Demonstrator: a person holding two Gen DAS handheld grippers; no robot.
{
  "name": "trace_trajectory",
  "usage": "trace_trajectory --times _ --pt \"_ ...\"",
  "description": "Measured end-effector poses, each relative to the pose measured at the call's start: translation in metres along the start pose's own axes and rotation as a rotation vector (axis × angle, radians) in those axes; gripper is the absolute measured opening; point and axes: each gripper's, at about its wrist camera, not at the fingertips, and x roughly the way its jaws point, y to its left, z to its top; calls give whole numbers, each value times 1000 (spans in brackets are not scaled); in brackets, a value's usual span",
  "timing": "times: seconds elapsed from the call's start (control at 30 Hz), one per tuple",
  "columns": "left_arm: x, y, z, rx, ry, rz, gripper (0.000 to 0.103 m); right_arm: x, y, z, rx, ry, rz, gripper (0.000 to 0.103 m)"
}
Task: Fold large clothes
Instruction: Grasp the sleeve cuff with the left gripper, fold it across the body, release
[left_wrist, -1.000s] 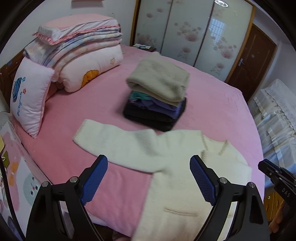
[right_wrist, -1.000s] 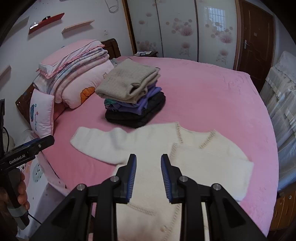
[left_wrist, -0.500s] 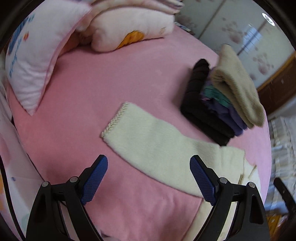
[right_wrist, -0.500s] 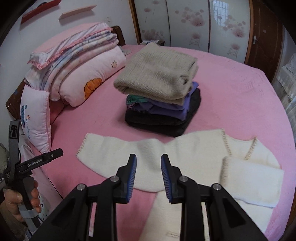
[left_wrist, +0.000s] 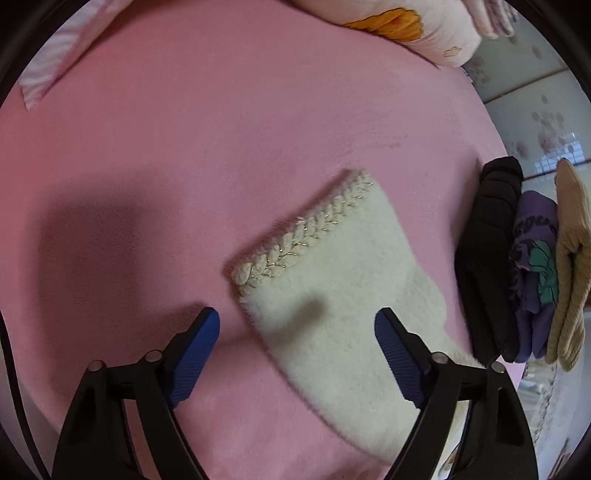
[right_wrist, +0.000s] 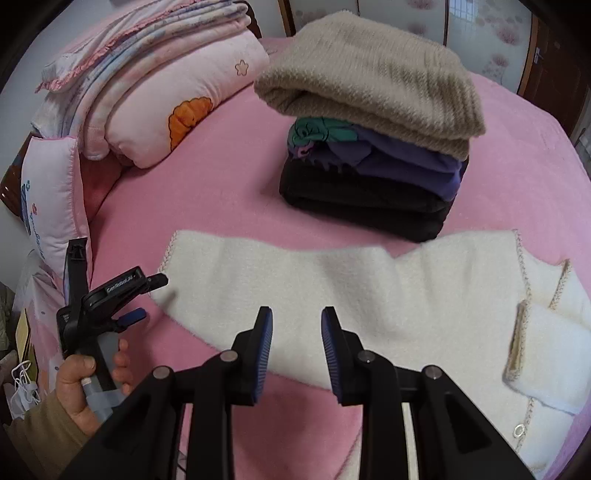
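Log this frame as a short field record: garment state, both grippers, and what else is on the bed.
garment: cream cardigan flat on pink bed; one sleeve folded in, other sleeve stretched out
left gripper: open, hovering at braided cuff, not gripping
right gripper: narrowly open, above cardigan, holding nothing
stack: folded clothes, beige knit on top
bedding: folded quilts beyond

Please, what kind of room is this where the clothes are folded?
Most likely a bedroom at home. A bed with a pink cover carries pillows and a folded quilt at its head, and sliding wardrobe doors with flower prints stand behind the stack of folded clothes.
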Motion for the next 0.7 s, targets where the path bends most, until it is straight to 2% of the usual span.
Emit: trace_trajectory --times 0.07,0.17,0.2,0.23,0.3,0.4,0.47,0.57,0.7 --pt "17 3 0 -13 34 16 72 6 0 -1 4 17 4 27" --pt "29 1 -3 7 38 50 61 10 -3 -1 13 30 10 27" --pt "31 -1 -4 8 36 46 44 10 -5 -3 15 30 10 27" --pt "32 -2 -3 9 39 34 22 9 -8 -4 20 29 9 27" --pt "35 -9 -5 13 45 42 10 8 -15 -8 47 22 10 27" --pt "29 -24 -10 40 18 80 7 9 -29 -14 91 36 6 27" --pt "18 -37 -15 56 -9 66 6 7 -39 -18 118 41 -1 27" --pt "-14 -63 -31 112 -57 -18 6 -1 -54 -23 152 24 -15 27" --pt "-60 -122 -69 268 -99 -141 6 -15 -83 -30 210 0 -31 27"
